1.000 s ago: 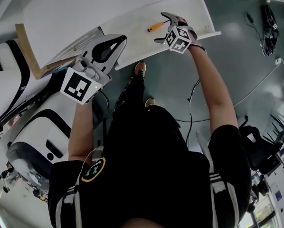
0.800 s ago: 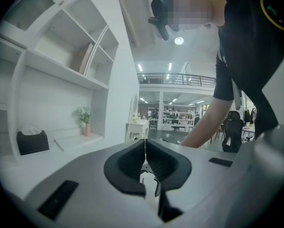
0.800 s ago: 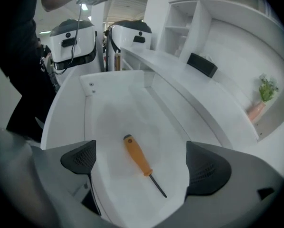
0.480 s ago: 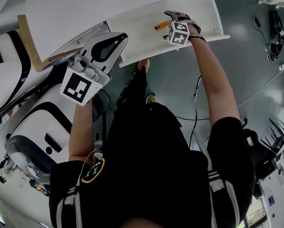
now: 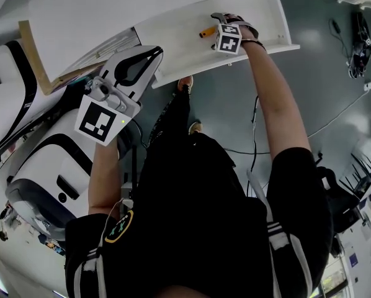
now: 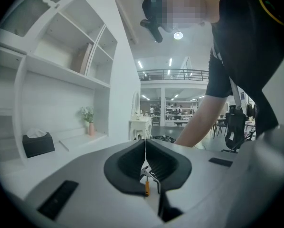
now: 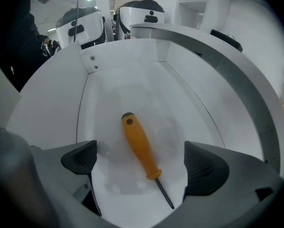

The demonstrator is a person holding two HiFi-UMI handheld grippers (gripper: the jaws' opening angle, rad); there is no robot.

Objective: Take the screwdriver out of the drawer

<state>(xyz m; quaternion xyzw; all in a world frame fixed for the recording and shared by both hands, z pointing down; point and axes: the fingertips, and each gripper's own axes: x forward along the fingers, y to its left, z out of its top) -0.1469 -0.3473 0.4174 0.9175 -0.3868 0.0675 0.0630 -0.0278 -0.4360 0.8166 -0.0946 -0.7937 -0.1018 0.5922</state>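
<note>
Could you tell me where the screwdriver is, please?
In the right gripper view, the screwdriver lies on the drawer floor, between the open jaws of the right gripper.

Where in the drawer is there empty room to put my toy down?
The white drawer floor is bare between the butt of the orange-handled screwdriver and the back wall, and along the right wall. It is crowded where the right gripper straddles the screwdriver with open jaws.

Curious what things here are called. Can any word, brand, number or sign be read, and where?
No readable words or numbers.
The cube on the left hand-held gripper, the cube on the right hand-held gripper: square patterns, no letters.
Yellow emblem on the person's shirt: too small to read.
Orange screwdriver: no print visible.
</note>
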